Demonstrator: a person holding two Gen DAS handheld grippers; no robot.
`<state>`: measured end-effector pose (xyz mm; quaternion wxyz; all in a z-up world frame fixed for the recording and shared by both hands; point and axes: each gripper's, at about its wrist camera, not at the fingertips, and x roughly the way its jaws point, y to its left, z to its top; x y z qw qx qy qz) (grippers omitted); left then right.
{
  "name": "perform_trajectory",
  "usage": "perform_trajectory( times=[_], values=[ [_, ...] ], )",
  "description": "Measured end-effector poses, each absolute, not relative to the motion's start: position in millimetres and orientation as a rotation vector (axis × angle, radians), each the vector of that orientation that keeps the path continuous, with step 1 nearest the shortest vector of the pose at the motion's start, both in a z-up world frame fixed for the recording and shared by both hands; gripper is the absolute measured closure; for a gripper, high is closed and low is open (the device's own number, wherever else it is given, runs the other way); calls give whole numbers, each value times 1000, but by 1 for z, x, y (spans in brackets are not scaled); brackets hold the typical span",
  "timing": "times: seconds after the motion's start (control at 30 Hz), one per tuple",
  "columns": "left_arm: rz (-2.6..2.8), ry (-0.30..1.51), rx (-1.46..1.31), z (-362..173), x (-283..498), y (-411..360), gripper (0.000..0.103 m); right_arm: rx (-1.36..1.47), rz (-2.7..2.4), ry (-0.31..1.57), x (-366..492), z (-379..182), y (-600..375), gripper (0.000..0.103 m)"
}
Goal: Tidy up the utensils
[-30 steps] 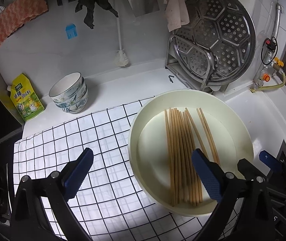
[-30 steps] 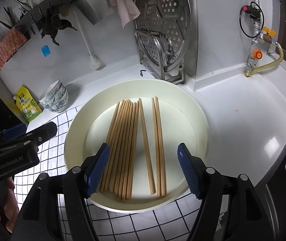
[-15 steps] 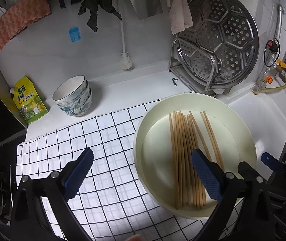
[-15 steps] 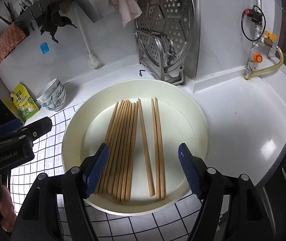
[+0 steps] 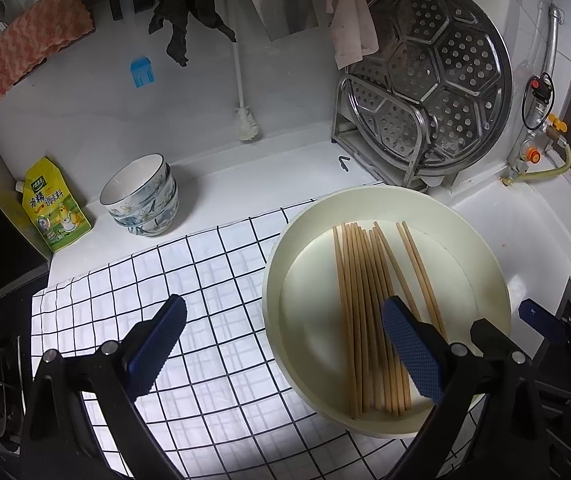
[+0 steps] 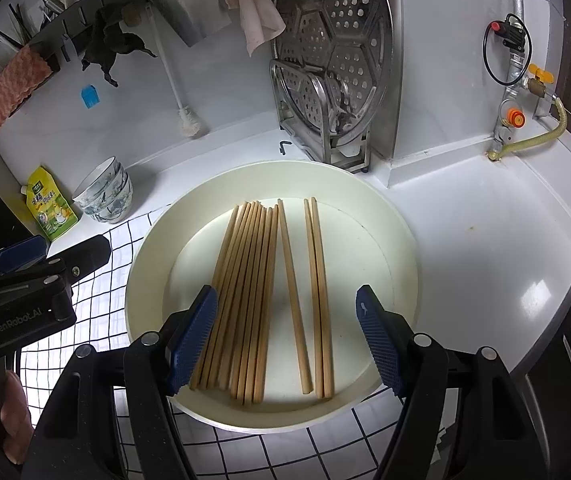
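I can read "GenRobot.AI" in grey letters on the black body of the left gripper (image 6: 25,258), left of the cream basin (image 6: 401,240). Farther left of the basin, the yellow pouch (image 6: 47,210) carries Chinese characters, too small for me to read surely.

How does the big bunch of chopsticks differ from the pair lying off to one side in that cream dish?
The big bunch holds many sticks packed side by side, touching; the pair is only two. The bunch fans slightly and lies nearer the checked cloth; the pair lies on the far side, with a single stick between them. Both are plain wood, flat in the cream dish, untouched.
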<state>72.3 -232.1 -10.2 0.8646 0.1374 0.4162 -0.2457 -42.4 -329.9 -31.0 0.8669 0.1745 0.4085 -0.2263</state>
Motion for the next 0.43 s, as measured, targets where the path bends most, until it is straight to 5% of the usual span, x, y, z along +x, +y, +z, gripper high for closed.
perform_trajectory(
  times=[0.43],
  values=[
    [-511,885,275,-10,77,-229,6,363,-475,855,-41,-30,-328,34]
  ],
)
